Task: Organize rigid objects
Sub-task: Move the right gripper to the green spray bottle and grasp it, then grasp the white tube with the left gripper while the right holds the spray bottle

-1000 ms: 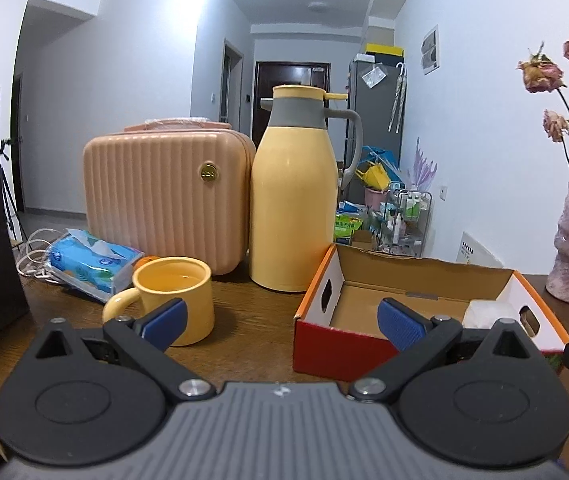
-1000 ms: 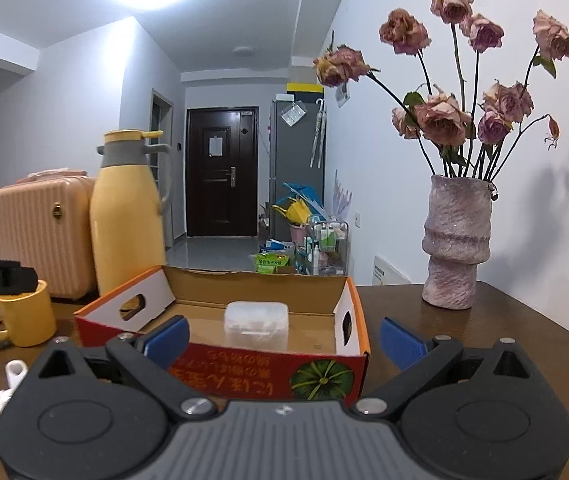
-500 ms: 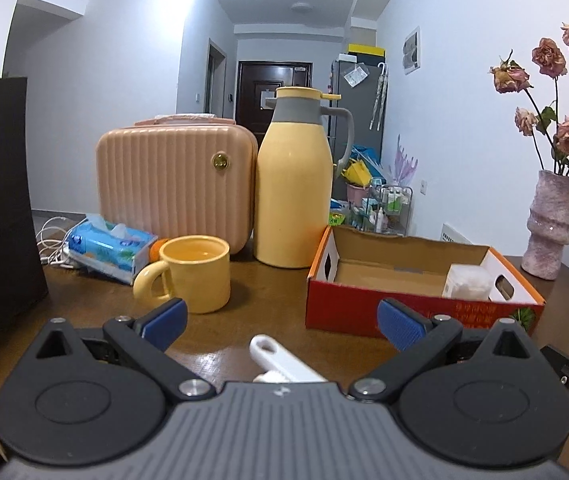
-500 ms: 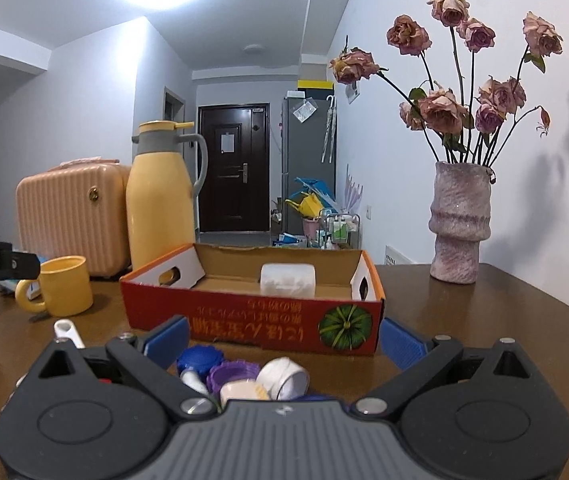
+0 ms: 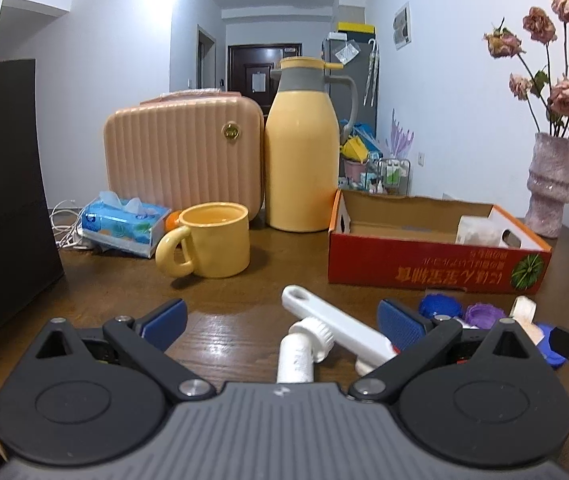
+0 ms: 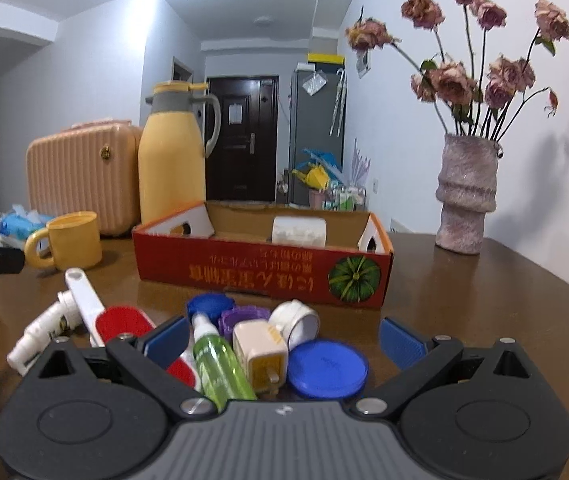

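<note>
A red cardboard box (image 6: 262, 274) stands open on the wooden table, with a white container (image 6: 299, 231) inside; it also shows in the left wrist view (image 5: 436, 264). In front of it lies a pile of small items: a green spray bottle (image 6: 216, 368), a cream plug adapter (image 6: 260, 350), a blue lid (image 6: 326, 368), a purple cap (image 6: 242, 316), a white tape roll (image 6: 296, 318), a red scoop with a white handle (image 6: 88, 300) and a white bottle (image 6: 40, 334). My right gripper (image 6: 282, 338) is open, just above the pile. My left gripper (image 5: 282, 322) is open over the white handle (image 5: 332, 326) and white bottle (image 5: 298, 352).
A yellow mug (image 5: 208, 246), a yellow thermos jug (image 5: 302, 144), a peach case (image 5: 182, 156) and a tissue pack (image 5: 122, 224) stand at the back left. A black bag (image 5: 2, 200) is at far left. A vase of dried roses (image 6: 466, 196) stands at the right.
Both grippers have pulled back and tipped down from the box, so the pile of small items on the table has come into view between their fingers.
</note>
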Demonstrator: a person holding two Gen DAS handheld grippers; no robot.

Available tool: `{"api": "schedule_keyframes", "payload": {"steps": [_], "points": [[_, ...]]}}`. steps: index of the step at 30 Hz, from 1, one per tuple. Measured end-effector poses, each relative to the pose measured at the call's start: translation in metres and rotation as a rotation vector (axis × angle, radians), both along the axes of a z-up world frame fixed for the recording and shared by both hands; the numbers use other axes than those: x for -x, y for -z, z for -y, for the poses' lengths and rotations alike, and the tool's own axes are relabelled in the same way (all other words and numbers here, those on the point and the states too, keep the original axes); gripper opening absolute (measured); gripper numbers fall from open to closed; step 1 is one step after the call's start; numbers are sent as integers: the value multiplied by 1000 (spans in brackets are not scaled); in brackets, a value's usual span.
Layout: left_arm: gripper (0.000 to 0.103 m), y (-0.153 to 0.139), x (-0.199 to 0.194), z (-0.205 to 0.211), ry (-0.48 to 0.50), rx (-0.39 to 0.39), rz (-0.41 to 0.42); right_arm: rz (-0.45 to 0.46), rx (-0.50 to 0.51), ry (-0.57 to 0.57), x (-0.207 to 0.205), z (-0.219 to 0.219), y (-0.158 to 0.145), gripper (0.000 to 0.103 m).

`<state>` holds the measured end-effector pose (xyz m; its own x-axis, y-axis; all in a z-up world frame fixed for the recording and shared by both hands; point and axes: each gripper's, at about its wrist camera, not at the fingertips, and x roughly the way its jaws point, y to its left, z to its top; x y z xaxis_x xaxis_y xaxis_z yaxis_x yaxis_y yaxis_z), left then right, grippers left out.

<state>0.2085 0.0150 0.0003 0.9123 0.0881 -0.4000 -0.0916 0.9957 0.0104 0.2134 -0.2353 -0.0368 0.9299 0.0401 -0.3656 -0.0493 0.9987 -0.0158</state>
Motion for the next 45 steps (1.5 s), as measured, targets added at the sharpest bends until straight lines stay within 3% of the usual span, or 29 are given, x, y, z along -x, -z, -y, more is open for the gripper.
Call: {"api": "schedule_keyframes", "payload": {"steps": [5,7,10,12,15,18,31,36,45], "points": [[103,3,-3,-4,12,12,-23,-58,5,-50,-5,-4,7,99],[103,5,-5,-3,18,7,-33,-88,6,-55,-9,-6,10,93],[103,8,-9,-4,25,6,-55,-112,-13,-87,-12,-6,12,75],[103,10,-11,-7,28,15,-68,-116,-15,-120,-13,-9,12,56],[103,12,-14,-11,27,19,-82,-137,1,-172,-20,-17,13,37],[103,14,-16,-15,19,21,-94,-171,13,-208,-29,-22,15,26],[103,20,-26,-31,4,38,-139,-278,89,-292,-66,-32,7,23],[103,23,-28,-32,6,40,-157,-326,124,-321,-83,-40,7,29],[103,26,-32,-31,20,39,-180,-375,171,-360,-109,-54,13,31]]}}
